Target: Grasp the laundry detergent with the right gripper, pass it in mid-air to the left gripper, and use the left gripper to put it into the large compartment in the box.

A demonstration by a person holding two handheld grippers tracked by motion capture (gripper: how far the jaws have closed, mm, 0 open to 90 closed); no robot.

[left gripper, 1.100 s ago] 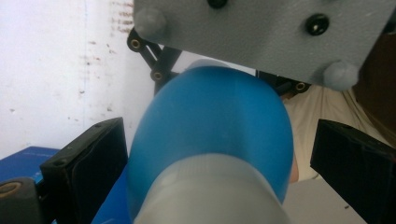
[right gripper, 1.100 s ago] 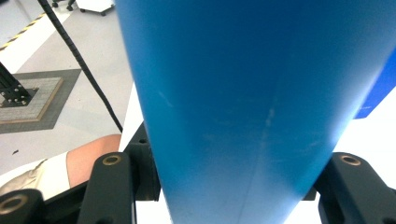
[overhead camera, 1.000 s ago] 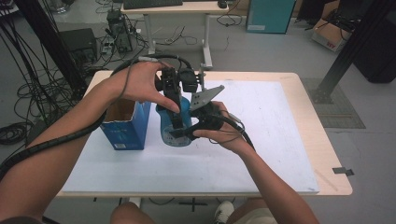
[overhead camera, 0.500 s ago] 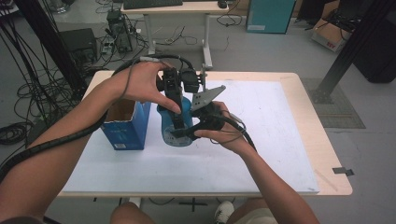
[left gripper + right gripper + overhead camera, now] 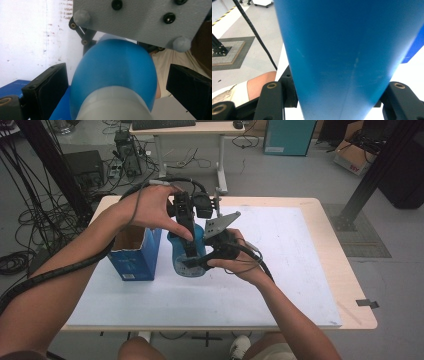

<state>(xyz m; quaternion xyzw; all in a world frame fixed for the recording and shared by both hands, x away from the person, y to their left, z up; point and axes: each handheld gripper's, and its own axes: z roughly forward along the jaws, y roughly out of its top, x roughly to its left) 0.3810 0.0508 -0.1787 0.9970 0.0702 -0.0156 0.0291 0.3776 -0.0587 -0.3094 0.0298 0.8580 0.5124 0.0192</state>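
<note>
While your right gripper point(image 5: 196, 262) sits nearest you, low on the blue bottle point(image 5: 186, 255), its jaws press against both sides of the bottle's body; the right gripper view confirms contact on each flank of the blue bottle point(image 5: 347, 55), so the hold is closed on it. Your right hand point(image 5: 235, 257) wraps the gripper body, with the grey three-cornered plate point(image 5: 220, 224) angled up above it.

Bottle stands roughly upright on the white sheet point(image 5: 280, 265) covering the counter point(image 5: 350, 285), just beside the blue box point(image 5: 135, 257), which sits to its left with its top flaps open.

Farther out, your left gripper point(image 5: 190, 247) comes down over the bottle's top from above, your left hand point(image 5: 150, 210) on its body. In the left gripper view the jaws stand wide, one on each side of the bottle's shoulder point(image 5: 117, 67) and clear of it, with the pale cap point(image 5: 112, 105) between them at the bottom edge. No contact visible there: open around the bottle, not holding.
</note>
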